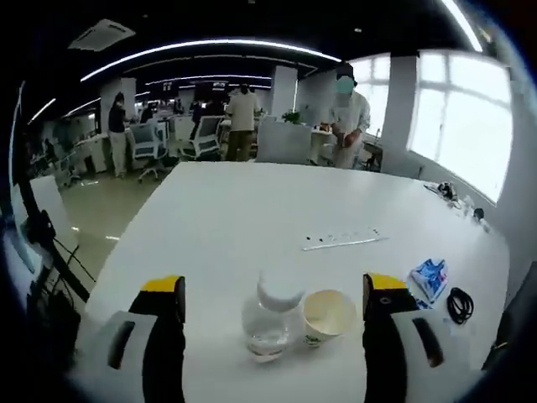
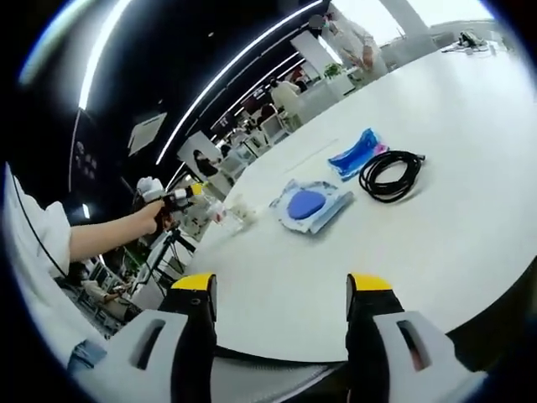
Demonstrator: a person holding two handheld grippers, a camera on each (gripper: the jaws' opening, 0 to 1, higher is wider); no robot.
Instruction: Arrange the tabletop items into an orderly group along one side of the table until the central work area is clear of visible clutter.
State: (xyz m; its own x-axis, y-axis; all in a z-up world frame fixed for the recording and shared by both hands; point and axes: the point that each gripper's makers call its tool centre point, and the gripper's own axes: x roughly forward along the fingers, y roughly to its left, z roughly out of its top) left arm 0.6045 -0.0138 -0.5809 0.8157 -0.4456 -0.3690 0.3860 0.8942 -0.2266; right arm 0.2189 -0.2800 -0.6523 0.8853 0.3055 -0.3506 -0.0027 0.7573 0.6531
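A clear plastic bottle point(image 1: 270, 323), nearly empty, judged light, crushable and best taken at mid-body, is seen touching a paper cup point(image 1: 328, 316) between the wide-spread, empty jaws of the left gripper point(image 1: 273, 294), while the right gripper point(image 2: 280, 290) is likewise held wide over the white table point(image 2: 470, 109).
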